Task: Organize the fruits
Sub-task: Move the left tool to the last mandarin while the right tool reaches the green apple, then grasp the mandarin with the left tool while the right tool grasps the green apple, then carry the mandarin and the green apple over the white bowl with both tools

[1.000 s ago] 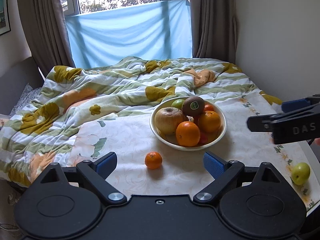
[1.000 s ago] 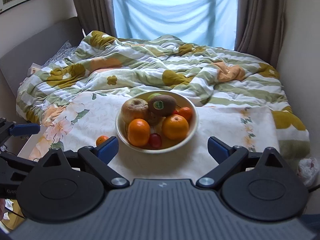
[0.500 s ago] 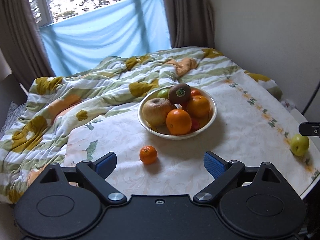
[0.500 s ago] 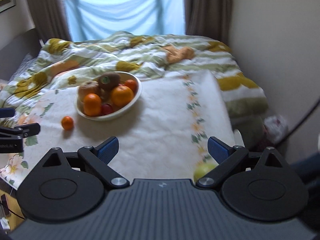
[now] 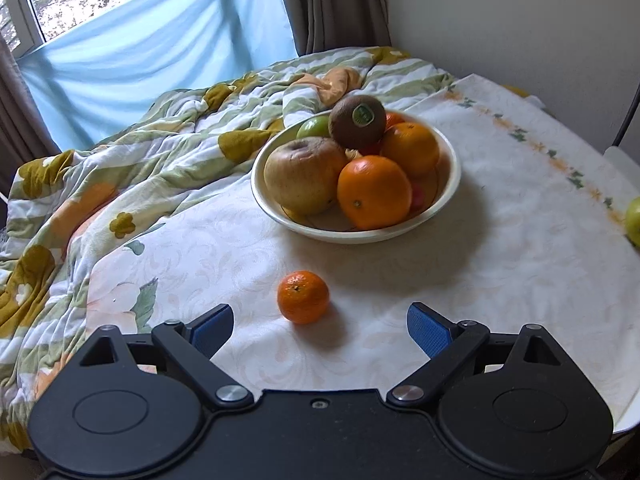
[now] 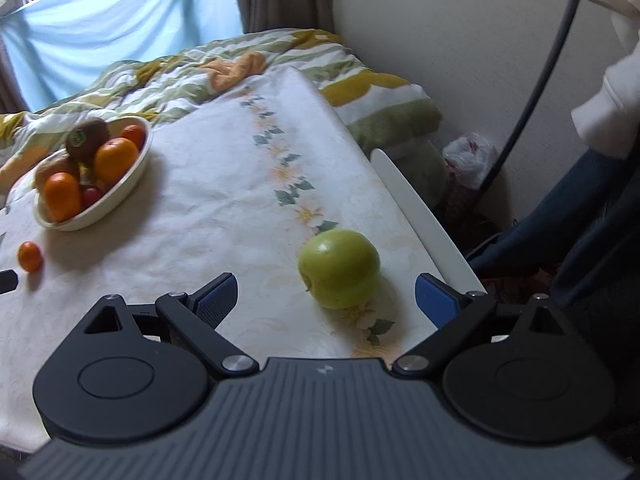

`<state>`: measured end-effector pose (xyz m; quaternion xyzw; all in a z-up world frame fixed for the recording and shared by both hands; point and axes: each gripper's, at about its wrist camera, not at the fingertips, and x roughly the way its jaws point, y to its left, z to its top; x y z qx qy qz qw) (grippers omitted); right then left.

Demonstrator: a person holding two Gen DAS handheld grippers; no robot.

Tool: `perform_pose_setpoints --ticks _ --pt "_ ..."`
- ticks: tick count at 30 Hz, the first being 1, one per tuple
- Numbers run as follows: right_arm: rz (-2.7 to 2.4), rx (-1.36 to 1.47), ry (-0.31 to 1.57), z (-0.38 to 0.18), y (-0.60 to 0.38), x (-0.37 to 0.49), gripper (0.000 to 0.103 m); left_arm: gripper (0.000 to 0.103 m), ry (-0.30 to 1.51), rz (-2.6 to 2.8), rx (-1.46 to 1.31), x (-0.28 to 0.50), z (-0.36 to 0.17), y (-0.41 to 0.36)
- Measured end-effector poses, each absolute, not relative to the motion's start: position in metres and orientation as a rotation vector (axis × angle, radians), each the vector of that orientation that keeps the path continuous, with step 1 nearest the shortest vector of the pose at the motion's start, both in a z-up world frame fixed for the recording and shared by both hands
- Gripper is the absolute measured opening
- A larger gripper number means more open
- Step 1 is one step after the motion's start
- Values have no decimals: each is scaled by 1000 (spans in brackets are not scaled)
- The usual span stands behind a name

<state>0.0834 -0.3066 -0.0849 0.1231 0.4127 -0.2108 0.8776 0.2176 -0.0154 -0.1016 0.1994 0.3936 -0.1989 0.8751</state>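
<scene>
The left claw (image 5: 320, 322) is released, its 2 blue pads spread wide with nothing pressed between them. A small mandarin (image 5: 303, 297) lies on the bench (image 5: 500, 272) just ahead of the gap, nearer the left pad (image 5: 212, 330) than the right one, and touches neither. Farther ahead, slightly to the right, stands the cream bowl (image 5: 448, 196), well apart from the claw. It holds 2 oranges, a large brownish apple (image 5: 304, 176), a kiwi (image 5: 357, 121) with a green sticker on top of the pile, a green fruit behind it and something red low down. At the far right edge of this view a sliver of the green apple (image 5: 633, 220) shows.

The right claw (image 6: 326, 294) is released too, jaws wide. The green apple (image 6: 338, 268) sits on the bench just ahead of it, between the 2 pads' lines but closer to the right pad (image 6: 434, 300), with a clear gap on both sides. It lies near the bench's right edge, on the flowered border of the cloth (image 6: 224, 184). The bowl (image 6: 120, 196) is far ahead to the left, and the mandarin (image 6: 30, 256) lies left of this claw, beside a dark tip of the other claw at the frame's left edge.

Beyond the bench lies a rumpled flowered quilt (image 5: 132, 160).
</scene>
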Motion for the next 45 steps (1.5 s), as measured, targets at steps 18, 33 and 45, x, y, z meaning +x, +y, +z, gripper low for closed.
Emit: perform_pose_setpoints --ticks 18,33,45 --pt "-545 277 892 -115 -309 113 103 42 908 -432 367 261 -131 -11" --pt "-548 235 934 -123 -315 124 85 41 904 -426 381 258 -131 -17" --pt "-487 227 941 -115 -319 122 72 41 882 -382 336 240 -111 -18"
